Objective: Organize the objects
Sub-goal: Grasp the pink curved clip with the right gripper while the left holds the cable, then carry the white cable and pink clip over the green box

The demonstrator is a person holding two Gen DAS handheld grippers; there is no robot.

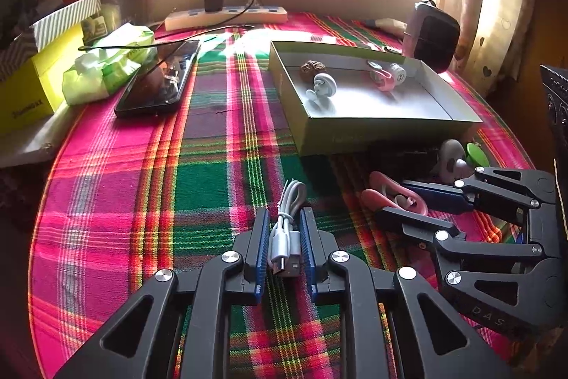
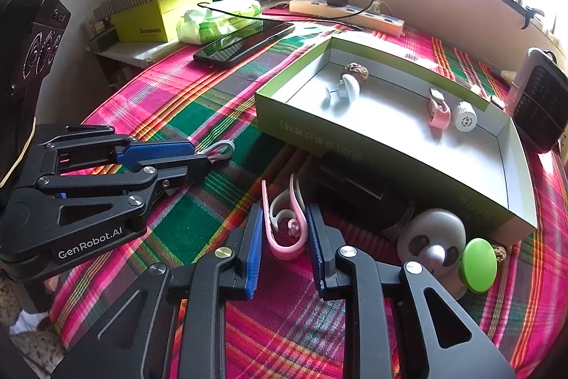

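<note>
Grasp step: left tongs (image 1: 283, 238) clamp white cable (image 1: 284, 229), right tongs (image 2: 284, 238) pinch pink clip (image 2: 284, 229). Next: lift both into box (image 2: 355, 137) ahead.

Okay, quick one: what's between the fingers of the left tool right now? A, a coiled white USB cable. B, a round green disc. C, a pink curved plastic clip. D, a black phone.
A: the left tool has its blue pads pressed on the coiled white USB cable; the pink curved plastic clip sits in the right tool instead.
</note>
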